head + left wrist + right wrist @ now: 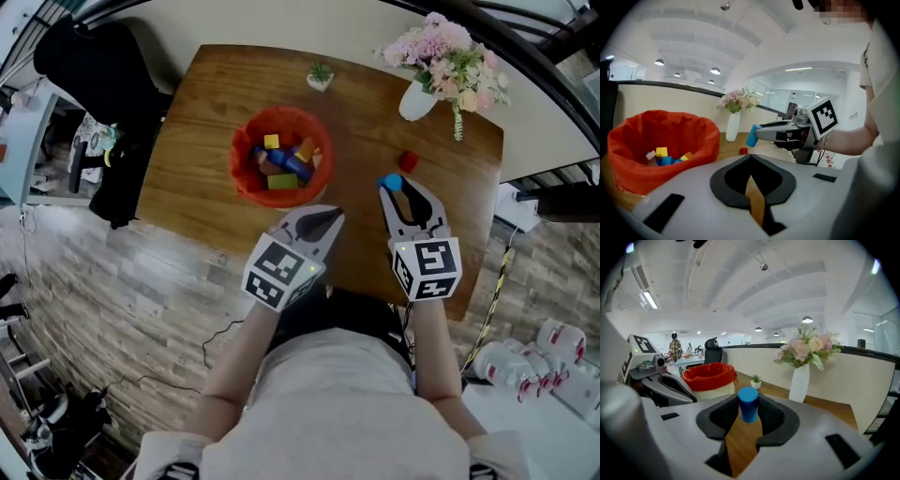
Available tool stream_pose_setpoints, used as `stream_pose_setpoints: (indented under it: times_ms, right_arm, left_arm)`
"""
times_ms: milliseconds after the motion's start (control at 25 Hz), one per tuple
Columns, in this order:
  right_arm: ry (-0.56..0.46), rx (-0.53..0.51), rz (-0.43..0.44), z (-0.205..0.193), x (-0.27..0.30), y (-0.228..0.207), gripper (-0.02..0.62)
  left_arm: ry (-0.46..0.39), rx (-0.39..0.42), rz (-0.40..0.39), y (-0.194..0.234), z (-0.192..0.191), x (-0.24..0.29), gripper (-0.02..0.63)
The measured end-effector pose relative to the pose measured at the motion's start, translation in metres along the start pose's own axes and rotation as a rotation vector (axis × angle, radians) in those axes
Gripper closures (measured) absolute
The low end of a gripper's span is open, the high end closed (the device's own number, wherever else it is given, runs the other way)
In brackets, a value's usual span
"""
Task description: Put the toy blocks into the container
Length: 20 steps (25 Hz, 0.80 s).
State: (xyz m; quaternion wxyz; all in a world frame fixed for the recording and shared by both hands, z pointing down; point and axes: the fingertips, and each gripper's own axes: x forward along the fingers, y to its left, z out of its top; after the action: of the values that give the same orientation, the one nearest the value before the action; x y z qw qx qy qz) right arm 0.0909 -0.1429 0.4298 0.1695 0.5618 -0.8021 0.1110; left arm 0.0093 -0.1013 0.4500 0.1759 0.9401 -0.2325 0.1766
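As the right gripper (749, 416) pinches it, the cylinder (748, 403) shows blue.

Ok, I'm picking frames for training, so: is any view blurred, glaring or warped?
Head view: sharp, evenly lit, the table edges bowing slightly. Left gripper view: strong fisheye with dark corners, the red container crisp. Right gripper view: same fisheye, bright ceiling lamps but no washout; the blue block in the right tongs is in focus.
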Motion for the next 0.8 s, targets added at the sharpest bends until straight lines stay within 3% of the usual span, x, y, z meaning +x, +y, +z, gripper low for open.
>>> stream_pose_setpoints:
  times_ms: [800]
  right_arm:
    - [-0.182,-0.129,0.258,0.106,0.039,0.09,0.456]
  left_arm:
    - [-0.145,-0.099,0.23,0.049,0.015,-0.08,0.592]
